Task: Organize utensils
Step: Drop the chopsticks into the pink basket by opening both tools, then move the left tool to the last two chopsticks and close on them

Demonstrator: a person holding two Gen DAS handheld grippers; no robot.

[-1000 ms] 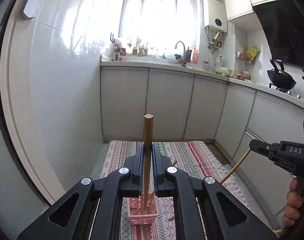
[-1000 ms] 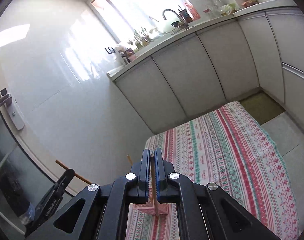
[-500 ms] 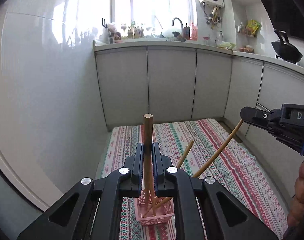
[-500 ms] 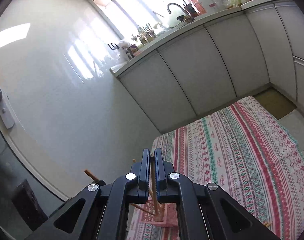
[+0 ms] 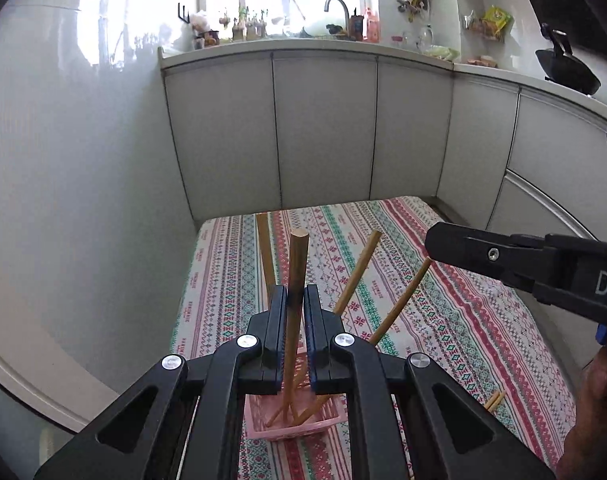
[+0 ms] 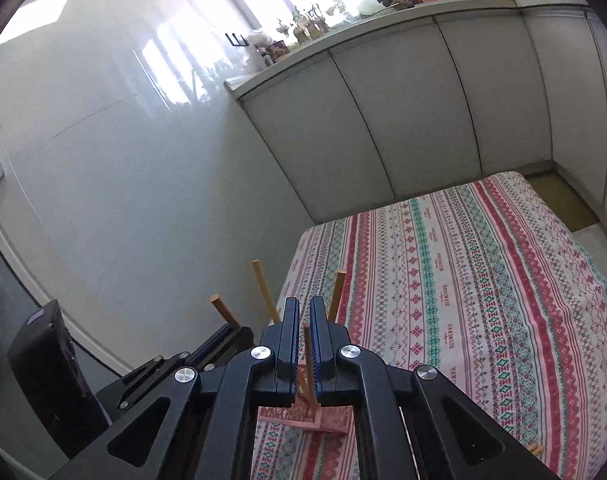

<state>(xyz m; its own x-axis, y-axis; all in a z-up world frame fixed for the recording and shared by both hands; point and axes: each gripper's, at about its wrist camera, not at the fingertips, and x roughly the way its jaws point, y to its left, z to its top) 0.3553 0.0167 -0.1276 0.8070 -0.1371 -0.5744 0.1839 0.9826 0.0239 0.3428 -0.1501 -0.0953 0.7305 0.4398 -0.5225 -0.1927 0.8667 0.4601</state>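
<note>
My left gripper (image 5: 294,300) is shut on a wooden chopstick (image 5: 296,276) whose lower end reaches into a pink basket (image 5: 291,426) on the striped cloth. Several other chopsticks (image 5: 357,270) lean in the basket. My right gripper (image 6: 302,316) has its jaws slightly apart around a thin chopstick (image 6: 309,356) that stands in the pink basket (image 6: 327,420). It is also in the left wrist view (image 5: 433,240), over the top of a leaning chopstick (image 5: 403,300). The left gripper's body (image 6: 219,344) shows at lower left in the right wrist view.
The patterned cloth (image 5: 443,320) covers the table, and two loose chopsticks (image 5: 495,400) lie on it at the right. White cabinets (image 5: 323,128) and a wall (image 5: 83,160) close in behind and to the left. A hand (image 5: 595,420) holds the right gripper.
Both grippers have come down toward the basket. The right gripper's chopstick has dropped lower between its jaws, which have opened a little. More chopsticks now show leaning in the basket.
</note>
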